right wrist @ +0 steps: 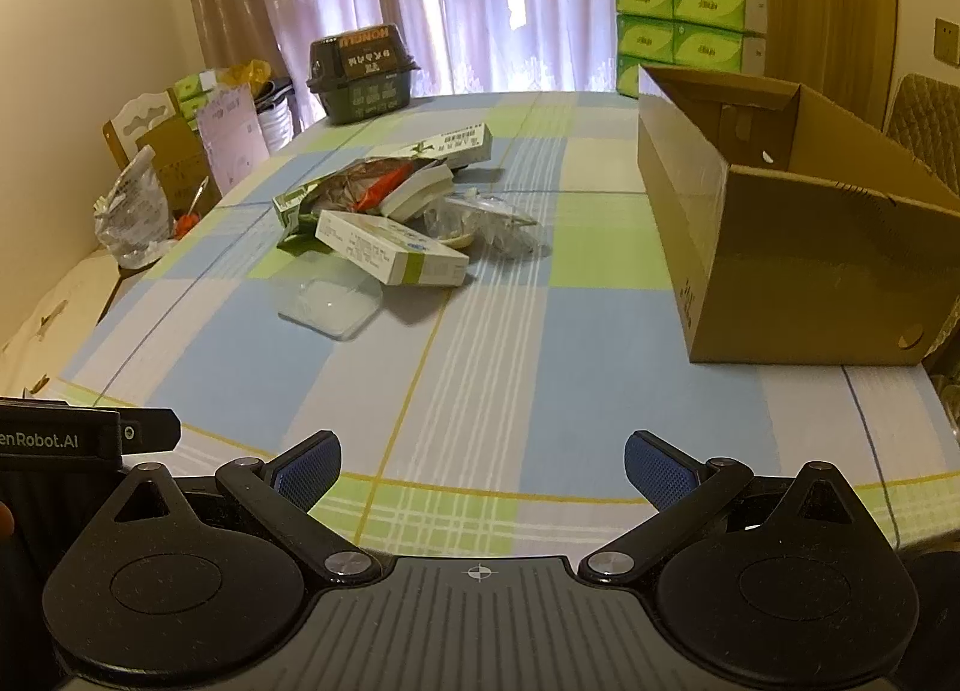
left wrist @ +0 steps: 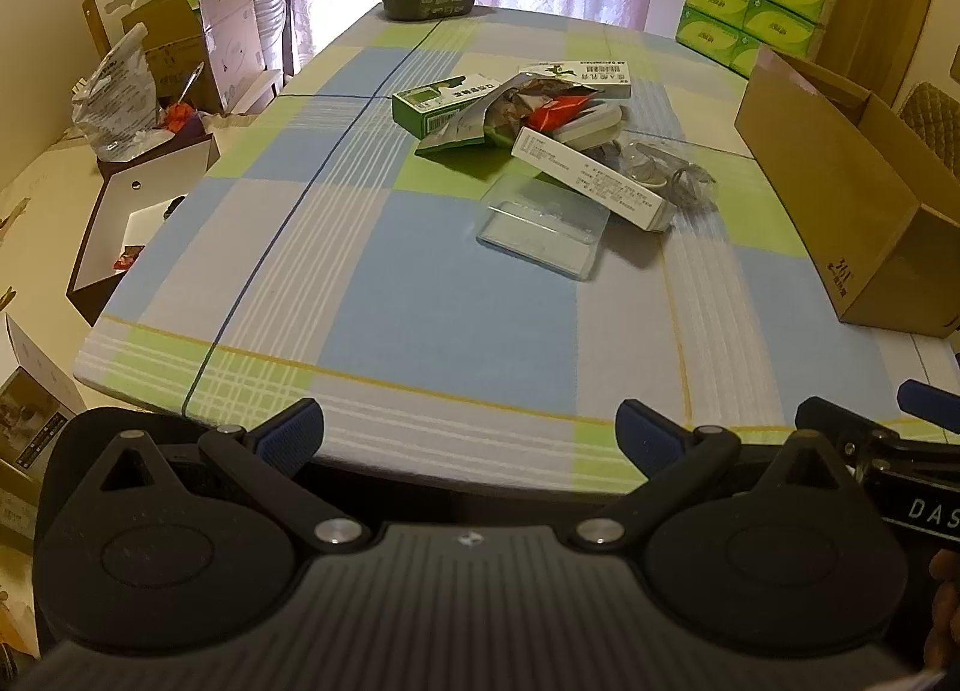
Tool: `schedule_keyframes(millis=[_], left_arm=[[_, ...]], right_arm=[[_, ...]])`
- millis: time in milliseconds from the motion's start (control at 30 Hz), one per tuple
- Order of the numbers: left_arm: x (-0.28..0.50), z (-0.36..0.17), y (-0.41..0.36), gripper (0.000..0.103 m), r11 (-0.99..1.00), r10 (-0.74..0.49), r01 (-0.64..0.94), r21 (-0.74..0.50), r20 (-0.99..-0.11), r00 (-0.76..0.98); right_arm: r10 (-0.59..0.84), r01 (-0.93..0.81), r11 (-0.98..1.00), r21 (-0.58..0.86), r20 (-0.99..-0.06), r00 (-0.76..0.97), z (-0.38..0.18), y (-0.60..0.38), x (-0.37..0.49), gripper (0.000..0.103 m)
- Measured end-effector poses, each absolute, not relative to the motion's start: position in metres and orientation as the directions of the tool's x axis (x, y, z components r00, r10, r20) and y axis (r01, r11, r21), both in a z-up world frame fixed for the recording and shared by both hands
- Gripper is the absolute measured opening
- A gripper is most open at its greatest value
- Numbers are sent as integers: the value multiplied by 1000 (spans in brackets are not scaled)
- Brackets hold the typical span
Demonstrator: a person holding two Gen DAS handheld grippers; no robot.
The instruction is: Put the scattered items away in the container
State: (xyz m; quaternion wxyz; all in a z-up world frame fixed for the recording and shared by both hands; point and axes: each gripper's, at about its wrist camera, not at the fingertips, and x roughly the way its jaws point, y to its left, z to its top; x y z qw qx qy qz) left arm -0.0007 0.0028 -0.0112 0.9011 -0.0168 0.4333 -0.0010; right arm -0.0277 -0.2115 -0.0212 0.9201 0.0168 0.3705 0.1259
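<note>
On the desk (right wrist: 480,391) the open box (right wrist: 780,247) is seen at two o'clock and the untouched pile (right wrist: 390,217) at eleven, so, with both the left gripper (left wrist: 468,439) and right gripper (right wrist: 480,469) spread empty, a first reach and grasp is judged next.

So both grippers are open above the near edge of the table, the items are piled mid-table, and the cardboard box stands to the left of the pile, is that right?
Not quite: the cardboard box stands to the right of the pile, as the right wrist view shows. The rest holds: the left gripper and right gripper are both open at the near edge of the table.
</note>
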Motion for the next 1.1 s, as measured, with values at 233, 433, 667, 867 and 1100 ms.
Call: schedule_keyframes(millis=[233, 433, 667, 867, 1100], left_arm=[[1, -16, 2, 102, 999, -23, -8, -36, -788, 615], [6, -20, 1, 102, 999, -42, 8, -47, -793, 608], [14, -12, 0, 102, 997, -77, 58, -52, -769, 635], [38, -11, 3, 102, 991, -105, 130, -27, -758, 643], [84, -17, 10, 102, 973, -127, 230, 31, -757, 641]], right_arm=[[239, -205, 970, 132, -692, 681, -27, -216, -24, 103], [254, -221, 966, 135, -672, 696, -27, -218, -24, 103], [291, -323, 945, 58, -602, 743, -19, -206, -22, 103], [329, -373, 926, 59, -609, 722, -20, -201, 6, 103], [326, -451, 892, -37, -637, 698, -26, -187, 45, 103]])
